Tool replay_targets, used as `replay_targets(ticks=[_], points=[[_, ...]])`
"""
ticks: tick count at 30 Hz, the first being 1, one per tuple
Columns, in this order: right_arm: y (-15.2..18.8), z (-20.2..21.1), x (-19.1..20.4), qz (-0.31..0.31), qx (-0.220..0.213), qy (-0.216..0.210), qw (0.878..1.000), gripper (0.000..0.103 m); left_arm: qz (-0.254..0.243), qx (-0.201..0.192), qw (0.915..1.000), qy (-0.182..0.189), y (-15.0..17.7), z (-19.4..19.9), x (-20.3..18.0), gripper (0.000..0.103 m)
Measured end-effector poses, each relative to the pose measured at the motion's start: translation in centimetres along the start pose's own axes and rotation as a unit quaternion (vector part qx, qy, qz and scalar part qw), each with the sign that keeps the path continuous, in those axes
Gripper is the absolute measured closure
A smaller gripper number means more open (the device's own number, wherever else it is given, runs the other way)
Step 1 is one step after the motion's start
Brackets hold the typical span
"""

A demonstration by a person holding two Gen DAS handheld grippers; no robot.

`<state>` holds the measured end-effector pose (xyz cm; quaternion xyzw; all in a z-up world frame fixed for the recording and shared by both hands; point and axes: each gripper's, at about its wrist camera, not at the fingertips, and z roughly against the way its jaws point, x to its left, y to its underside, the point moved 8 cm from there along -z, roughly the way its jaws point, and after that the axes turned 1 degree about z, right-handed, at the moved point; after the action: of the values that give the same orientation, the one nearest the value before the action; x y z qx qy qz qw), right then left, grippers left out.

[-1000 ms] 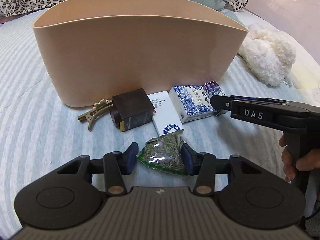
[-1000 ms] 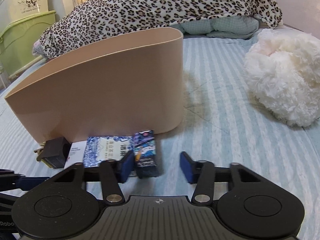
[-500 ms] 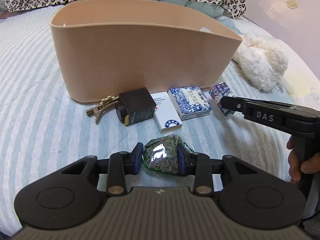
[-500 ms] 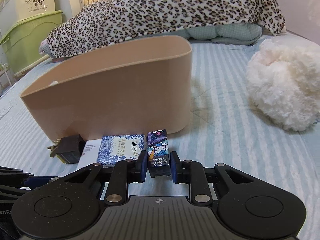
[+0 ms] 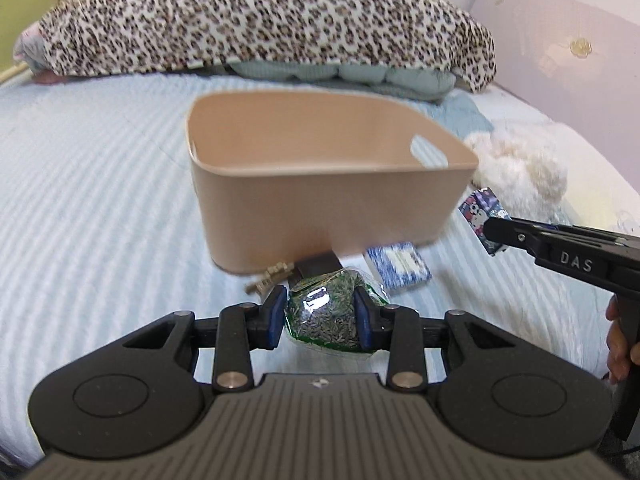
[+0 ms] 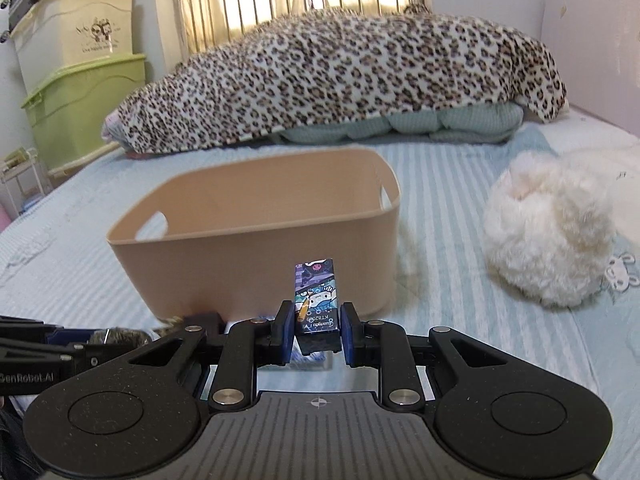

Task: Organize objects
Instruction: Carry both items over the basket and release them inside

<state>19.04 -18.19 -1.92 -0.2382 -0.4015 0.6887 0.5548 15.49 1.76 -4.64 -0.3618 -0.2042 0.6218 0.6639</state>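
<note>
My left gripper [image 5: 320, 316] is shut on a green packet of dried leaves [image 5: 326, 312], lifted off the bed in front of the beige bin [image 5: 320, 200]. My right gripper [image 6: 316, 330] is shut on a small dark cartoon-printed box [image 6: 317, 298], held upright before the same beige bin [image 6: 248, 256]. In the left wrist view that box [image 5: 482, 212] and the right gripper [image 5: 496, 236] show at the right. On the bed below lie a blue-and-white patterned box [image 5: 398, 266], a dark cube [image 5: 316, 266] and a hair clip [image 5: 272, 276], partly hidden behind the packet.
A striped light-blue bedspread [image 5: 100, 200] covers the bed. A leopard-print blanket [image 6: 340, 80] lies at the far end. A white fluffy plush [image 6: 548, 240] sits right of the bin. Stacked plastic storage boxes [image 6: 80, 80] stand beyond the bed's left side. A hand [image 5: 620, 344] holds the right gripper's handle.
Both grippers closed on their objects, the left on the green packet and the right on the cartoon box, then rose off the bed. The bin's open top has come into sight.
</note>
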Motion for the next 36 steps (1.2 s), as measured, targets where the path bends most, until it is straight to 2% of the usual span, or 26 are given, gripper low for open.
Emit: replay_targets(ticks=[9, 15, 19, 25, 30, 36], points=[[-5.0, 2.0, 1.2, 0.014, -0.061, 0.002, 0.998, 0.081, -0.01, -0.058, 0.9982, -0.006, -4.9, 2.2, 0.2, 0.066], [-8.3, 0.9, 1.8, 0.017, -0.083, 0.004, 0.996, 0.081, -0.015, -0.09, 0.9957, -0.017, -9.0, 1.6, 0.5, 0.066], [-9.9, -0.7, 2.2, 0.018, -0.087, 0.004, 0.996, 0.081, -0.02, -0.096, 0.9947, -0.029, -11.5, -0.2, 0.7, 0.066], [-11.0, -3.5, 2.7, 0.031, -0.083, 0.01, 0.996, 0.081, -0.03, -0.08, 0.9948, -0.056, -13.0, -4.5, 1.2, 0.066], [-11.0, -6.1, 2.8, 0.043, -0.071, 0.02, 0.996, 0.081, -0.05, -0.047, 0.9945, -0.079, -12.0, -8.8, 1.5, 0.066], [-9.2, -8.8, 2.7, 0.058, -0.041, 0.029, 0.997, 0.081, -0.064, 0.002, 0.9938, -0.091, -9.7, -12.4, 1.7, 0.066]])
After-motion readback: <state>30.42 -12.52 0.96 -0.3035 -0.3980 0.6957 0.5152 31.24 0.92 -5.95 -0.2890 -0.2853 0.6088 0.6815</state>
